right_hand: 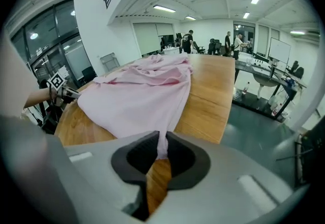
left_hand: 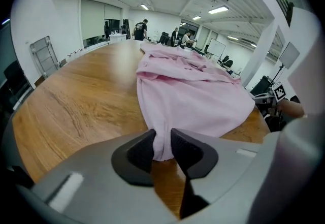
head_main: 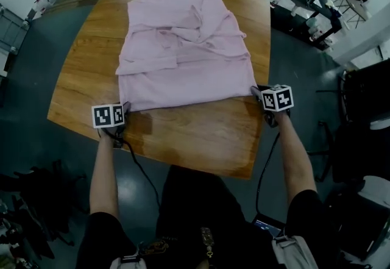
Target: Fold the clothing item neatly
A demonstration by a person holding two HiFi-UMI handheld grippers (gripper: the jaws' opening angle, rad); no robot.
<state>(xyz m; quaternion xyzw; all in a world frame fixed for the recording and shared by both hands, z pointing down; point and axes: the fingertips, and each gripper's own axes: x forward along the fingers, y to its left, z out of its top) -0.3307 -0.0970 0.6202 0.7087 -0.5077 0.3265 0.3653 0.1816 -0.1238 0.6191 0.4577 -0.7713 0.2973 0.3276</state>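
The pale pink fabric shirt (head_main: 183, 66) is gripped at its near corners by the left tool (left_hand: 161, 142) and right tool (right_hand: 161, 145); even lifting is advised.

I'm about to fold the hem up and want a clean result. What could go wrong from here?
1. The left gripper and right gripper pinch only the very corners of the hem of the shirt; the cloth may slip out on lifting.
2. The shirt's far half lies bunched and creased; folding the hem over it would likely trap wrinkles.

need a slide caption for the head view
Left tool and right tool pinch the near corners of a pink garment on a wooden table.
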